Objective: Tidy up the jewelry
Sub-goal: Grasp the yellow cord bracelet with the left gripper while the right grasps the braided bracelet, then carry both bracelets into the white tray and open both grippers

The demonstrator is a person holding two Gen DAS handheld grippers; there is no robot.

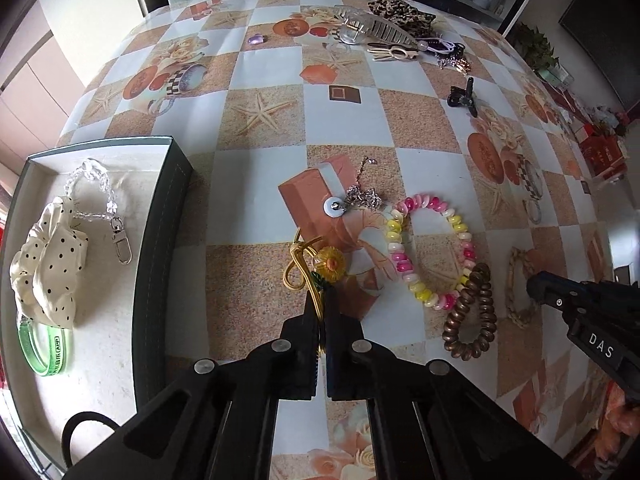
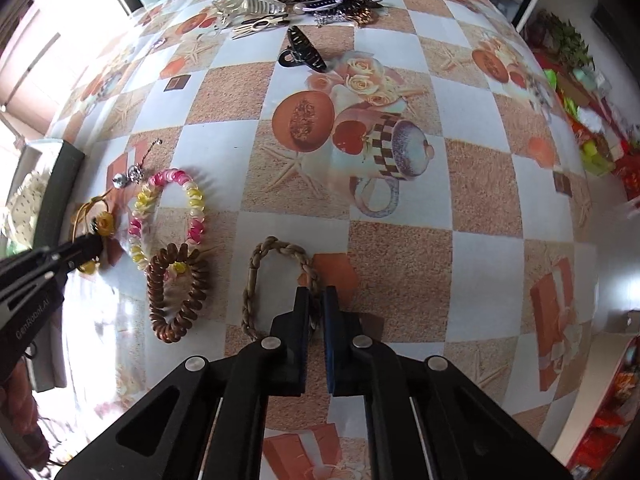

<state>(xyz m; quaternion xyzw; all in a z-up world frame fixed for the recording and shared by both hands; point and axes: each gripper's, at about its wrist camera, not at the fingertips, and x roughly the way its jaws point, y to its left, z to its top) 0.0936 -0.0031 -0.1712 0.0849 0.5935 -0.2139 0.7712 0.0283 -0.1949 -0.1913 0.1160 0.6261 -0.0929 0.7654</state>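
Note:
My left gripper [image 1: 321,300] is shut on the gold cord of a sunflower hair tie [image 1: 330,263], which lies on the table; it also shows in the right wrist view [image 2: 102,224]. My right gripper [image 2: 317,300] is shut on a braided beige hair tie [image 2: 260,276], also seen in the left wrist view [image 1: 516,280]. An open dark box [image 1: 160,216] at the left holds a polka-dot scrunchie [image 1: 48,260], a clear bead chain [image 1: 100,192] and a green band [image 1: 48,352]. A pink-yellow coil tie [image 1: 428,248] and a brown coil tie [image 1: 472,316] lie between the grippers.
A silver chain with a white disc [image 1: 352,200] lies beyond the sunflower tie. A black claw clip [image 2: 304,54] sits mid-table. At the far edge are a clear claw clip [image 1: 372,26], a leopard scrunchie [image 1: 400,14] and several small pieces. A purple bead [image 1: 256,40] lies far left.

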